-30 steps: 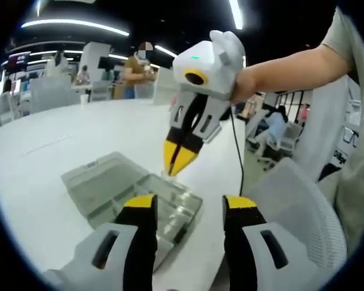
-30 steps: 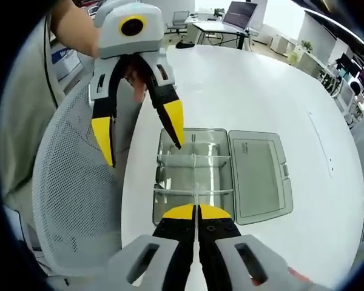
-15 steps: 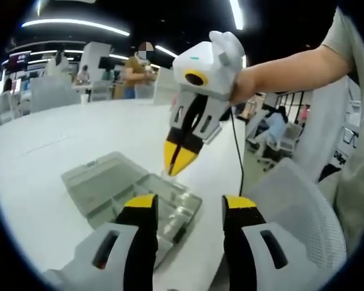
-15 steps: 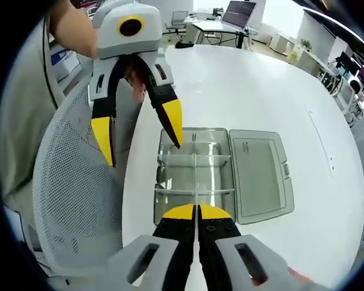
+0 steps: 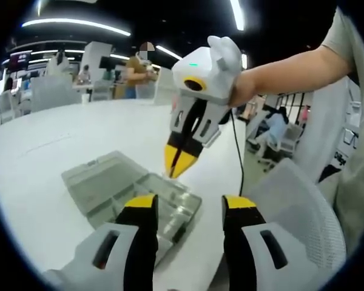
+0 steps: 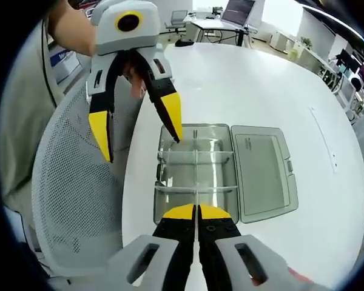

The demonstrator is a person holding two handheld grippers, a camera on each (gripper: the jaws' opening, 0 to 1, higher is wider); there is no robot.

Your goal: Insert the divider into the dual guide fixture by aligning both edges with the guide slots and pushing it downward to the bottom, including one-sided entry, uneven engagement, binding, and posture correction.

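A clear plastic compartment box [image 6: 176,182] lies on the white table with its lid [image 6: 264,170] folded open beside it. Its guide slots hold clear cross walls. My right gripper [image 6: 196,212] hangs right above the box's near end, shut on a thin clear divider [image 6: 196,193] seen edge-on. From the left gripper view, the right gripper [image 5: 181,163] points down at the box [image 5: 170,203], with the lid [image 5: 100,179] to its left. My left gripper [image 5: 189,203] is open and holds nothing. It hovers over the box's far corner [image 6: 136,127].
The box sits close to the round white table's [image 6: 242,91] edge. A grey mesh chair [image 6: 79,200] stands against that edge, with a person's arm [image 5: 291,66] above it. Desks, chairs and people [image 5: 136,73] fill the office behind.
The right gripper has shifted slightly toward the box's middle and tilted a little. The left gripper stays open in about the same place.
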